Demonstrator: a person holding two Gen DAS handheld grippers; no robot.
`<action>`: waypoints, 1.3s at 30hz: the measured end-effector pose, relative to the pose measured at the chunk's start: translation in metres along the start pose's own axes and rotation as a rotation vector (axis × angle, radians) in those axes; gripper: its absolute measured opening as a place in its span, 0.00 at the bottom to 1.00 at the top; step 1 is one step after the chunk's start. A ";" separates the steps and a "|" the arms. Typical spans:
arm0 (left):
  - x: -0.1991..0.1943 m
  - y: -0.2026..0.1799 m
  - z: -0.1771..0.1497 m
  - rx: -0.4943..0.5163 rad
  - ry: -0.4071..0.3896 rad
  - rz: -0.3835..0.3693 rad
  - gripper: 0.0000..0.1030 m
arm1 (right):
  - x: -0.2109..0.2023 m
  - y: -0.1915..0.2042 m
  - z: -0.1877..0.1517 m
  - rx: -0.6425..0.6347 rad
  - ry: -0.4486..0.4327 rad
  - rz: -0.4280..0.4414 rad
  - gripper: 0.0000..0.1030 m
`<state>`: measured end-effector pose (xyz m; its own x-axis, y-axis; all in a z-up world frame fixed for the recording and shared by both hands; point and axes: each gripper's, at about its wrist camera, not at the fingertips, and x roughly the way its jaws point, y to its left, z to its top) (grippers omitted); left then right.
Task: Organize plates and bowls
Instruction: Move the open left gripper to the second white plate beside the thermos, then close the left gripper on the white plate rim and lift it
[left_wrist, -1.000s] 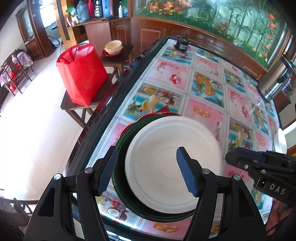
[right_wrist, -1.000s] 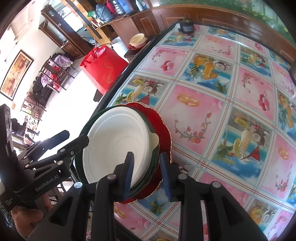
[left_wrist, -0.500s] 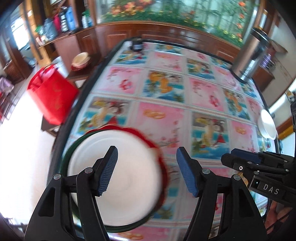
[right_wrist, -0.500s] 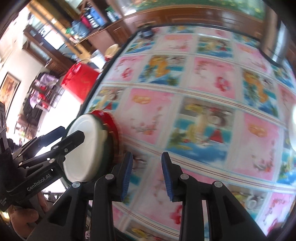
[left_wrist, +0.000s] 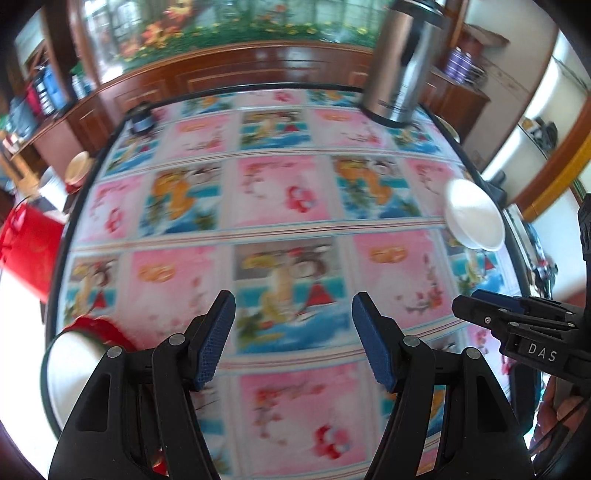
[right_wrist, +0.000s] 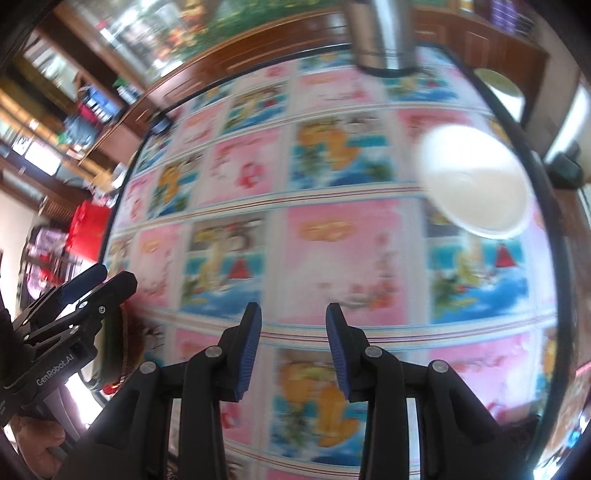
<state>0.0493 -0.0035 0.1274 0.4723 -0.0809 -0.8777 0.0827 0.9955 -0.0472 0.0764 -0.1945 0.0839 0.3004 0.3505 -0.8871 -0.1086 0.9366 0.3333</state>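
- Now the left tongs (left_wrist: 293, 332) hang spread above the surface (left_wrist: 280, 192), with nothing between the blue pads (left_wrist: 216, 338); only the patterned cloth of fruit and flower squares shows in the gap.
- The right tongs (right_wrist: 293, 345) stand parted too, more narrowly; their jaws have just been opening, and nothing sits between them.
- A stack of plates (left_wrist: 74, 369) lies at the surface's left edge, low in the left wrist view: a white plate on top, a dark green rim around it, a red scalloped rim (left_wrist: 98, 326) behind. It lies apart from both tongs.
- A white bowl (right_wrist: 474, 181) sits near the surface's right edge, well apart from the stack; the left wrist view shows it too.
- A steel thermos jug (left_wrist: 402, 62) stands upright at the far right corner of the surface.
- A red bag (left_wrist: 26, 251) sits off the surface, to the left.
- Both views are blurred.
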 end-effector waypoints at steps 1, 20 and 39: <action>0.003 -0.008 0.003 0.010 0.003 -0.007 0.64 | -0.003 -0.009 0.000 0.017 -0.002 -0.006 0.36; 0.082 -0.141 0.070 0.081 0.091 -0.151 0.64 | -0.026 -0.160 0.038 0.250 -0.110 -0.105 0.41; 0.138 -0.171 0.092 0.064 0.174 -0.163 0.64 | 0.001 -0.187 0.068 0.235 -0.067 -0.080 0.41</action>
<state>0.1810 -0.1899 0.0581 0.2906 -0.2252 -0.9300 0.2036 0.9642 -0.1698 0.1615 -0.3695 0.0423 0.3626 0.2672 -0.8928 0.1385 0.9319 0.3351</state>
